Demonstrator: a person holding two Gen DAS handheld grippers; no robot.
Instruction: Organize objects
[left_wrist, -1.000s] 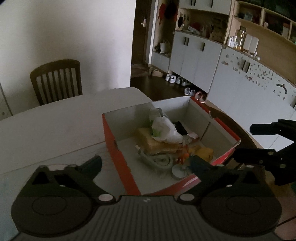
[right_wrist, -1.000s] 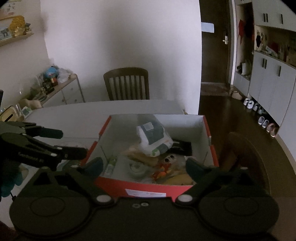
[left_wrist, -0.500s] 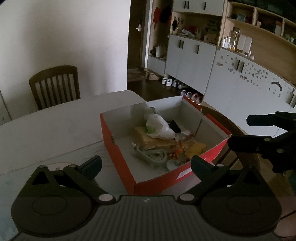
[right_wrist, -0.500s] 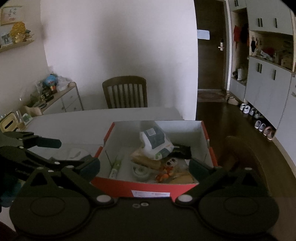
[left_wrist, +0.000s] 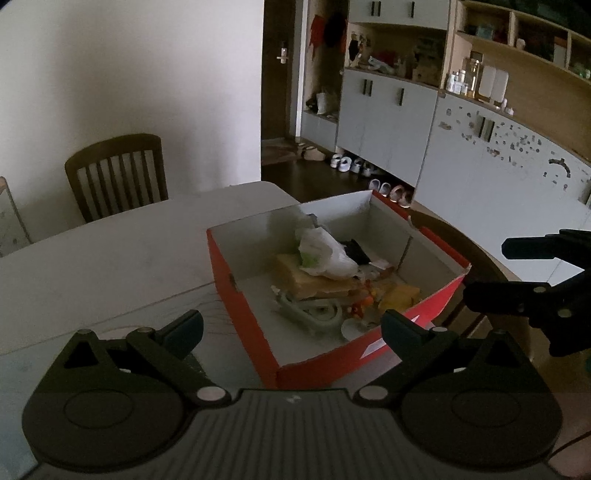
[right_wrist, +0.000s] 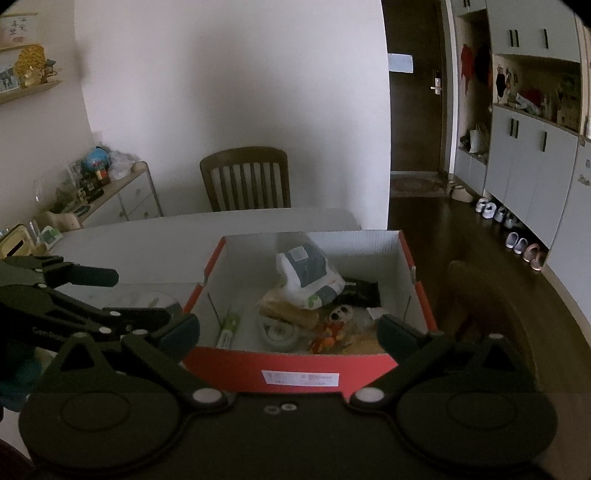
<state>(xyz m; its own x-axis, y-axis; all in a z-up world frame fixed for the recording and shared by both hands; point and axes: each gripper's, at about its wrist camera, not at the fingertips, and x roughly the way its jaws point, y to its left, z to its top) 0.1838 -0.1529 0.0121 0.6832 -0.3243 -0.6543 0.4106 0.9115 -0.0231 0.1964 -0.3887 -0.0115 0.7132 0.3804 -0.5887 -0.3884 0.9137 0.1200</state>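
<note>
The red shoebox (right_wrist: 295, 363) sits open on the white table (left_wrist: 110, 236), near its right-hand end, and it is full of odds and ends. On top lies a white plastic packet (right_wrist: 308, 277) with dark and green print, resting on a tan flat bundle (right_wrist: 286, 314). Beside these you have a small skull-faced toy (right_wrist: 341, 314), an orange figure (right_wrist: 327, 338), a round white container (right_wrist: 279, 334) and a green-and-white tube (right_wrist: 229, 328) lying along the left inner wall. A black item (right_wrist: 364, 291) lies at the back right.

Your left gripper (left_wrist: 291, 325) hovers in front of the box's near corner, jaws spread wide with nothing between them. Your right gripper (right_wrist: 288, 328) hangs before the box's labelled front wall, equally wide and empty. Neither touches the box. Each gripper shows in the other's view, off to the side.

Beyond the table stands a wooden slat-back chair (right_wrist: 245, 179) against the white wall. A row of shoes (right_wrist: 511, 229) lines the floor under the grey cabinets (left_wrist: 388, 110).
</note>
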